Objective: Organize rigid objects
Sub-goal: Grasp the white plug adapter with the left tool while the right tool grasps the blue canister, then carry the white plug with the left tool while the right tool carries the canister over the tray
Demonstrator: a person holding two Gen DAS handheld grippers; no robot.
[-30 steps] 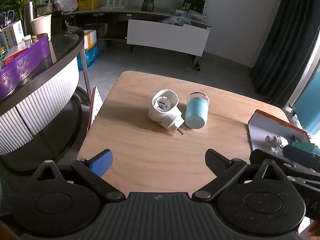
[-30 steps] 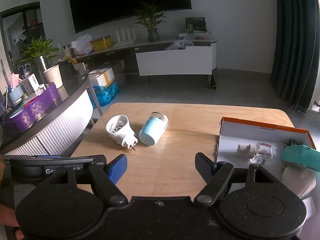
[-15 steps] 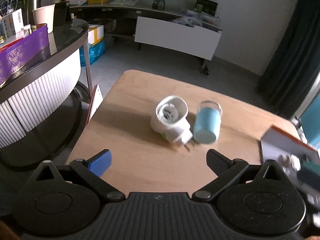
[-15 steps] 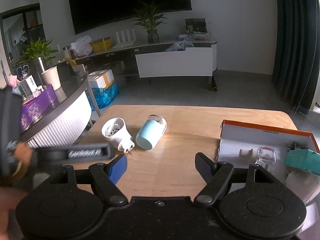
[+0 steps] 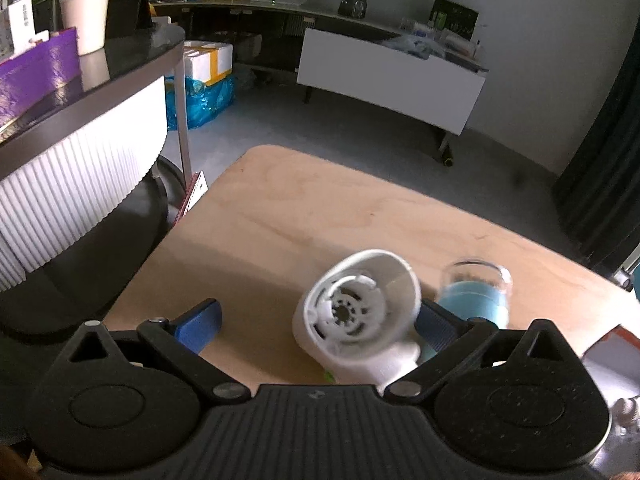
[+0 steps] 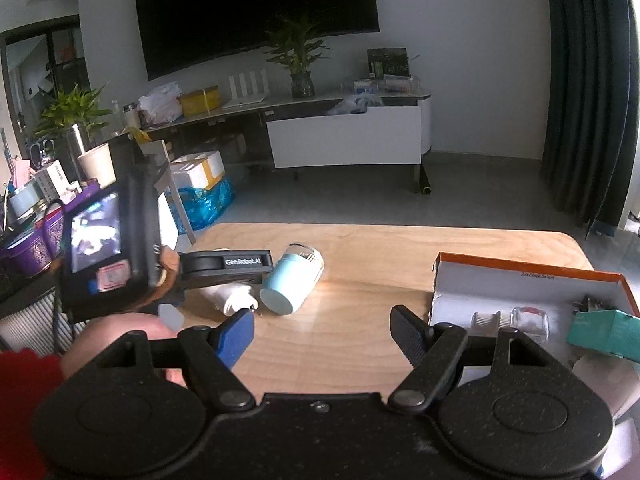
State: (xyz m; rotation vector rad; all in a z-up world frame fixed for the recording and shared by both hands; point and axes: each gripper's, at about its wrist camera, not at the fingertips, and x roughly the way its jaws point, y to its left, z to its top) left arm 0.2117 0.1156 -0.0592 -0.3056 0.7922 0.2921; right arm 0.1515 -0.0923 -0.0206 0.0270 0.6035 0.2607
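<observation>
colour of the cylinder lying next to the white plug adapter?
Light blue, with a clear cap end. The cylinder shows best in the right wrist view, beside the white plug adapter.

A dark television (image 6: 256, 12) fills the white wall (image 6: 460, 40) at upper centre. Below it runs a low cabinet (image 6: 348, 140) with a potted plant (image 6: 298, 60). Grey floor (image 6: 460, 188); dark curtain (image 6: 584, 88) at right.
</observation>
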